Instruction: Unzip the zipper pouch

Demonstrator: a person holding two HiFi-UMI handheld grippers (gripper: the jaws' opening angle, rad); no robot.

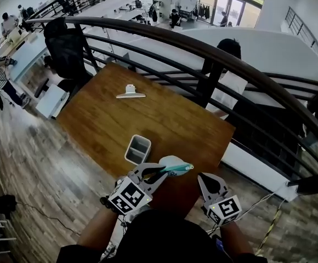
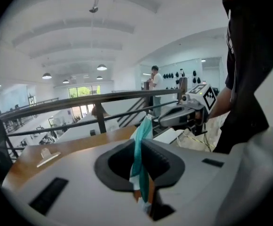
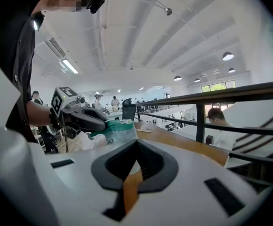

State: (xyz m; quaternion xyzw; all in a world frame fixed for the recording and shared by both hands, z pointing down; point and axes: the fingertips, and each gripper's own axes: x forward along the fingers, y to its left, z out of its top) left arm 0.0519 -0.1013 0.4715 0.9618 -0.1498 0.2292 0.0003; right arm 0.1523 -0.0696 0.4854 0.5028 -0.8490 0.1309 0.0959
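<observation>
Counting it up: two grippers, one pouch, one table, and two small things sitting on it. The left gripper [image 1: 160, 172] has its jaws nearly together, pinched on the teal-and-white zipper pouch [image 1: 176, 166]. In the left gripper view the fabric hangs edge-on right between the pads. So the pouch is up in the air over the near edge of the wooden table [image 1: 170, 116], not lying on it. The right gripper [image 1: 204, 180] is just beside it but not touching. Its jaws are fully closed with nothing in them, and you only see table through the slit. On the table there's one grey open-top box [image 1: 137, 149] near the front and one white clip-looking thing [image 1: 130, 92] farther back. They're well apart from each other. One dark curved railing [image 1: 203, 47] runs behind the table.
</observation>
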